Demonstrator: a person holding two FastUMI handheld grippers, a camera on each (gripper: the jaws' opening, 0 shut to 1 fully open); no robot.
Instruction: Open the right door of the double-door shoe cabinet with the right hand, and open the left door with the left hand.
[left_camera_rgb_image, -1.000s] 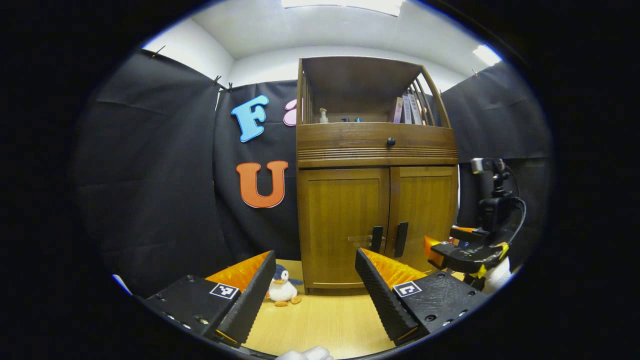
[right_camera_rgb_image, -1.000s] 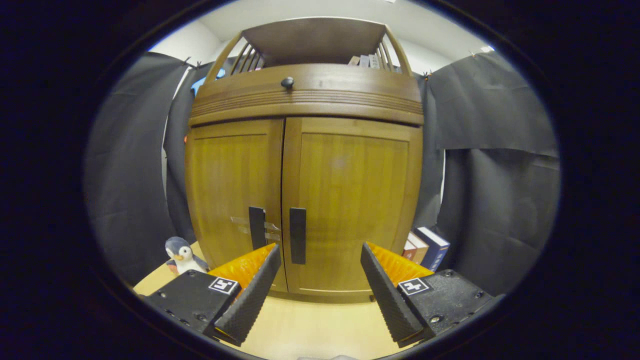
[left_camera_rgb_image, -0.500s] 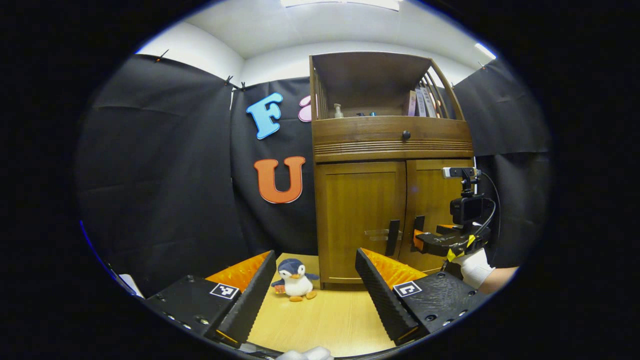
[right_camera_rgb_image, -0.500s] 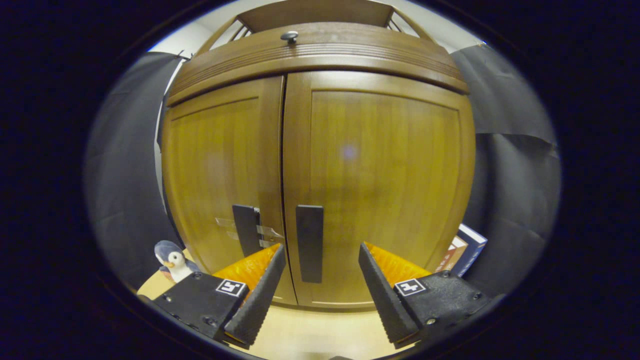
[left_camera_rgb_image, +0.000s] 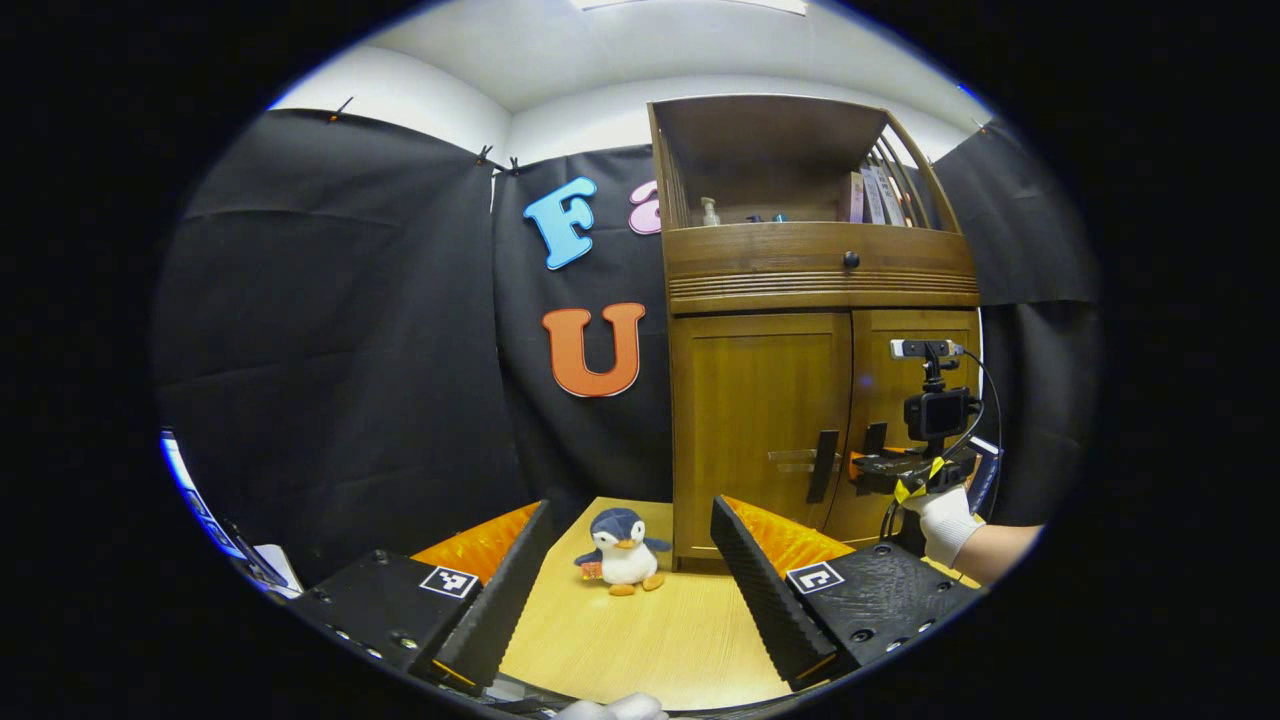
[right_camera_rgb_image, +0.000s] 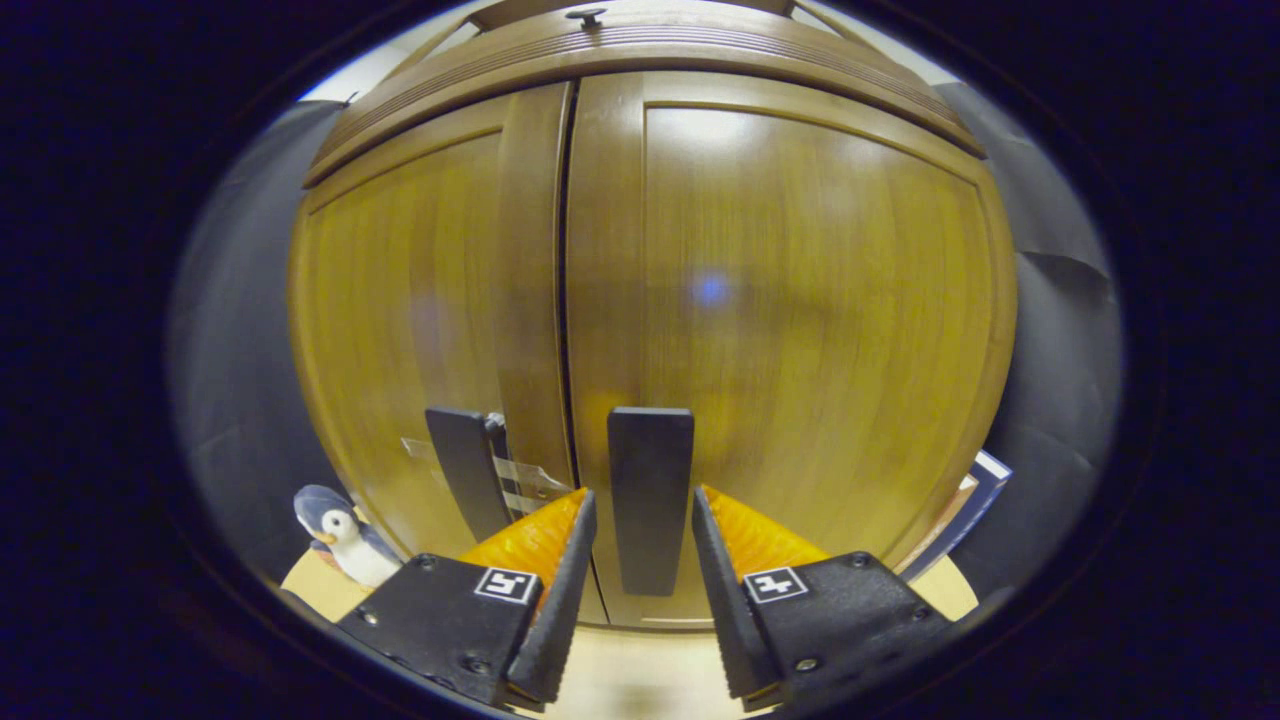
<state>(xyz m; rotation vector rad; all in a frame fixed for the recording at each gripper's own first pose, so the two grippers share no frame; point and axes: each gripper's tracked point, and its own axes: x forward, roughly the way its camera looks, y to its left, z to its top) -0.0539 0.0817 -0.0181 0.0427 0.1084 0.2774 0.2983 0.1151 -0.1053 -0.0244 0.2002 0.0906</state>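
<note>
Tabletop (left_camera_rgb_image: 640, 640) pale wood | black cloth walls | left claw (left_camera_rgb_image: 630, 590) wide | right claw (right_camera_rgb_image: 640, 590) narrow, astride right door handle (right_camera_rgb_image: 650, 500)

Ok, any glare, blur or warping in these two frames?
Right gripper view: the doors bulge from fisheye distortion, slightly soft, with a small bluish glare spot; the right door handle stays sharp. Left gripper view: evenly lit, the cabinet crisp, ceiling light blown out.
</note>
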